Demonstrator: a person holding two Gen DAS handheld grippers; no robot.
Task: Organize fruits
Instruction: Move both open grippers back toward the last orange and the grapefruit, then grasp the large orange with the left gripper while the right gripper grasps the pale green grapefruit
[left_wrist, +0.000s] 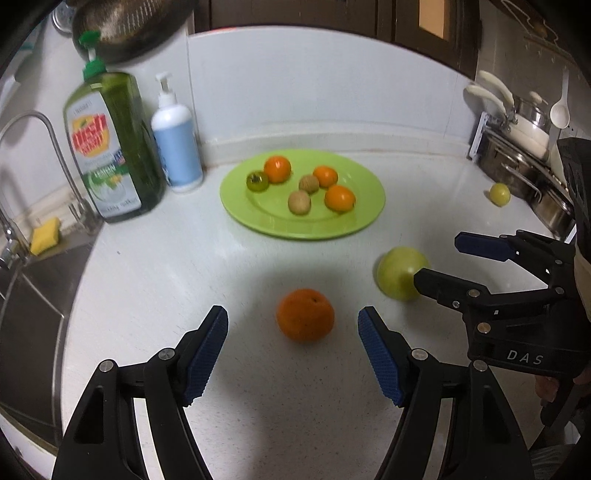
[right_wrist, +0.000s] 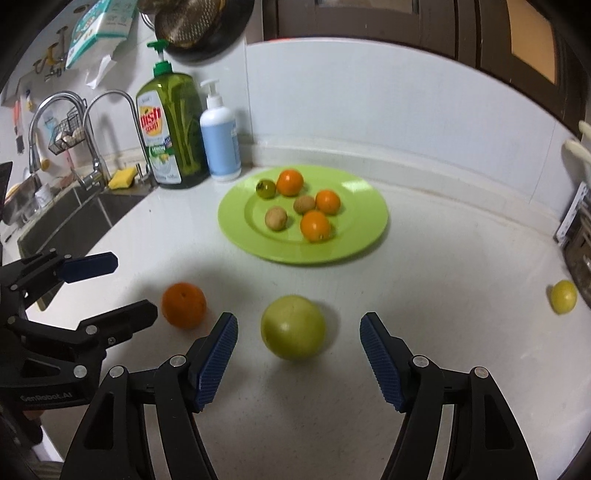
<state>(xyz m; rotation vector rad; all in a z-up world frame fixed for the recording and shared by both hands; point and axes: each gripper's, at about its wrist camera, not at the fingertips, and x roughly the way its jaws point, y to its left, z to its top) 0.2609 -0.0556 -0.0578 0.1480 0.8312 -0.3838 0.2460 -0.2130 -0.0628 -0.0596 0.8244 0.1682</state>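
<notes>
Left gripper (left_wrist: 292, 354) low over the white worktop (left_wrist: 258, 406), jaws wide, nothing between the pads; loose orange (left_wrist: 305, 315) on the worktop just ahead of the gap, untouched. Right gripper (right_wrist: 298, 360) alongside, jaws wide as well, holding nothing; large green fruit (right_wrist: 293, 327) resting on the worktop just past the blue pads (right_wrist: 218, 358), apart from both. Orange and green fruit near each other, not touching.

Further back, green plate (right_wrist: 365, 236) carrying six small fruits: three oranges, two tan round ones, one dark green one (right_wrist: 266, 189) beside the rearmost orange. Kind of the tan pair hard to tell through the blur.

Small yellow fruit (right_wrist: 563, 296) alone far right on the worktop, close to stacked metal pans (left_wrist: 524, 162). Behind the plate to the left, green dish soap bottle (right_wrist: 173, 129) and white pump bottle (right_wrist: 219, 142) side by side against the wall. Sink with curved taps (right_wrist: 110, 122) and a yellow sponge (right_wrist: 123, 178) at far left.
</notes>
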